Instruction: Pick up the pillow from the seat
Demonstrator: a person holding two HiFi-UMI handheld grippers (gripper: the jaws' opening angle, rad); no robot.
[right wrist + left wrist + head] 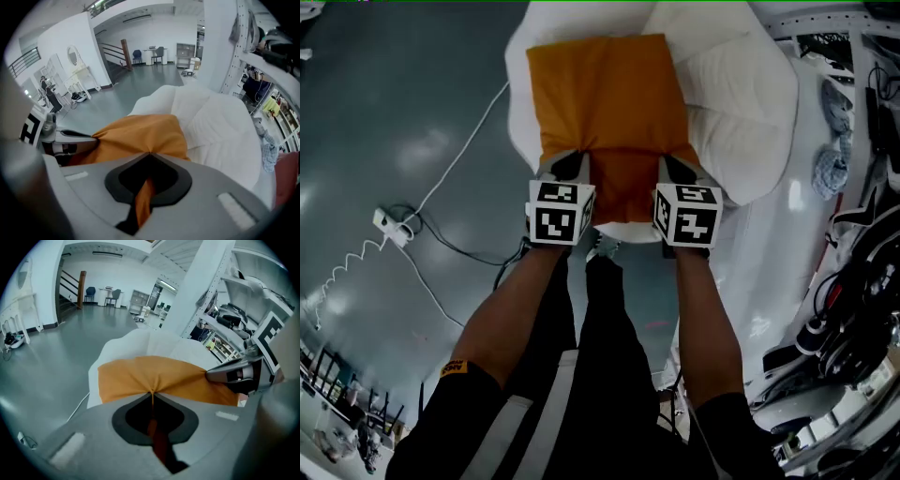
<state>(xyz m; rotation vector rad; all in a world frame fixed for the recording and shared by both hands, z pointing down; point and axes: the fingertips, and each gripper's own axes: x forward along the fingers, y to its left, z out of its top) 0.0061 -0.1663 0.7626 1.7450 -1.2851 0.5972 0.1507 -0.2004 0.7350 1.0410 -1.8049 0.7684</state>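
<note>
Head view question: where's the orange pillow (609, 94) sitting, and what are the tongs doing?

Reply: it's over the white padded seat (741, 122), long side running away from the person. Both tongs have its near edge. You can see the left gripper (566, 167) on the near-left corner and the right gripper (680, 169) on the near-right one, with orange cloth between them.

Follow-up: properly clamped, or just resting on it?

Reply: clamped. Left gripper view has the jaws pressed together with a fold of orange fabric pinched at the tips, and the right gripper view looks the same. The cloth creases toward each pinch. Whether the far end touches the seat, can't tell. Off to the left there's a white cable (459, 159) and a power strip (389, 225) on the grey floor (384, 103).
</note>
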